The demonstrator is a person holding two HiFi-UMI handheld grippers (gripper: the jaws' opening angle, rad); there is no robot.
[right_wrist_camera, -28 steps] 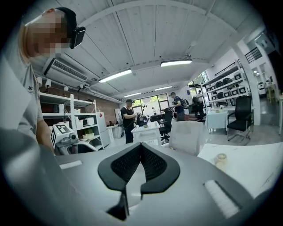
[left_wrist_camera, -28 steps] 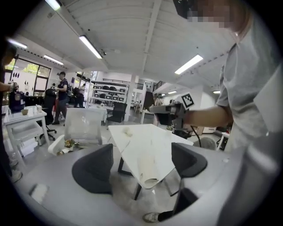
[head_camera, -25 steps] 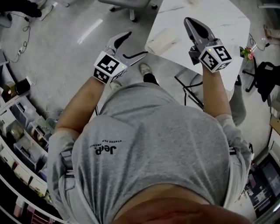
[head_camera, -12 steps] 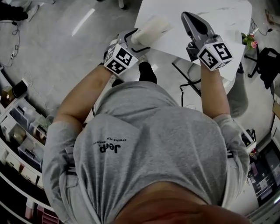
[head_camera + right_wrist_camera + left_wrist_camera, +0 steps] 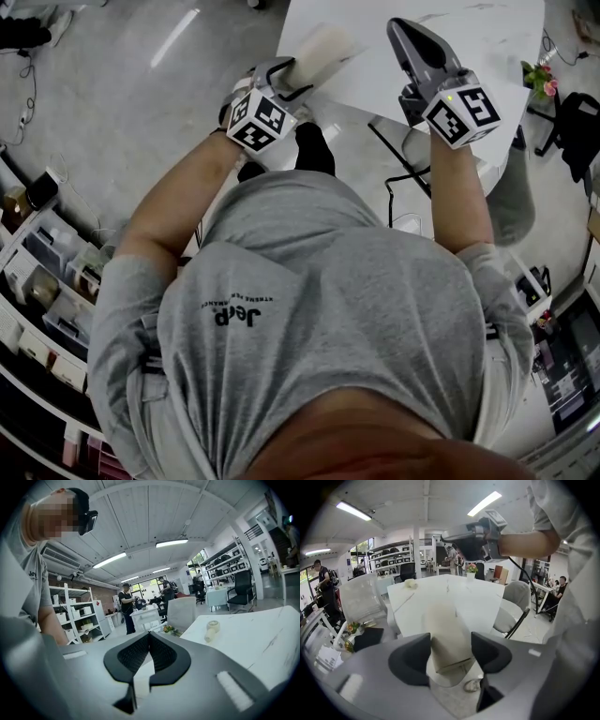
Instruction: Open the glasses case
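Observation:
The beige glasses case [image 5: 322,48] lies shut at the near edge of the white table [image 5: 478,37], its end overhanging the edge. My left gripper [image 5: 289,77] reaches it from below left. In the left gripper view the case [image 5: 444,630] sits between the two dark pads, and both pads [image 5: 412,658] touch its sides. The jaws have just been closing, with the case between them. My right gripper [image 5: 401,30] hovers over the table to the right of the case, shut with nothing in it. The right gripper view shows its pads [image 5: 133,656] meeting at the tip.
A small white hand-held fan [image 5: 212,630] lies far out on the table [image 5: 262,639]. A pot of flowers [image 5: 536,79] stands at the table's right corner. Grey chairs [image 5: 512,609] stand by the table, and shelving [image 5: 47,281] lines the left of the room.
My left gripper has come from over the floor to the table's near edge, and its jaws now straddle the case and stand narrower. My right gripper has barely shifted.

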